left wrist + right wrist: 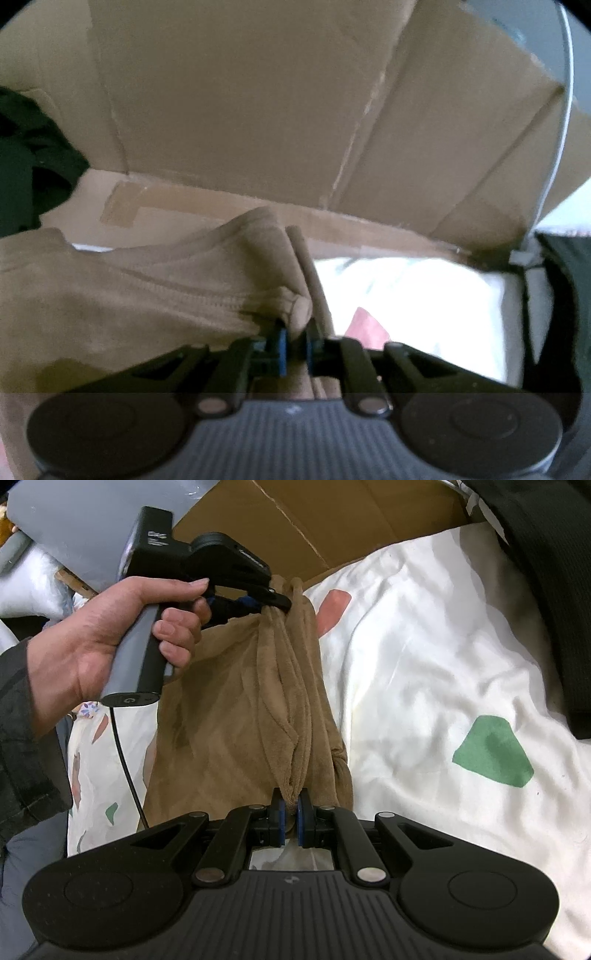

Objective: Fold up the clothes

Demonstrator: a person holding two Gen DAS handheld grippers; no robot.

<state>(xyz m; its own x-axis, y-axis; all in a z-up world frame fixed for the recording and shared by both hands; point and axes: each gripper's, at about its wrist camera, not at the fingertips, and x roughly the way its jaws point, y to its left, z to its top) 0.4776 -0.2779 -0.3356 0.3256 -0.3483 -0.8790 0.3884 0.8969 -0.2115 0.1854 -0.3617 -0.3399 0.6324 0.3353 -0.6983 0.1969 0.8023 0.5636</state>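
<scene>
Tan fleece garment (122, 295), one piece, fills the near left of the left wrist view, its bunched edge pinched between the two blue-padded fingers of the left gripper (294, 349), whose jaws are closed on the cloth. Beyond it stands one brown cardboard box (240, 103) with creased walls, and one dark garment (26, 155) lies at the far left. A white sheet (417, 295) shows to the right.

From the right wrist view, the same tan fleece garment (236, 716) hangs stretched between two grippers above the white bedsheet with coloured patches (424, 664). The right gripper (290, 821) clamps the near gathered end, jaws closed on the fleece. At the far end the left gripper (275, 600) grips the other gathered end, held by the person's left hand (110, 635) around its grey handle. One cable trails from that handle. Two patches stand out, one green, one pink. One black garment (546, 572) lies far right, and the cardboard box (314, 520) is beyond.
</scene>
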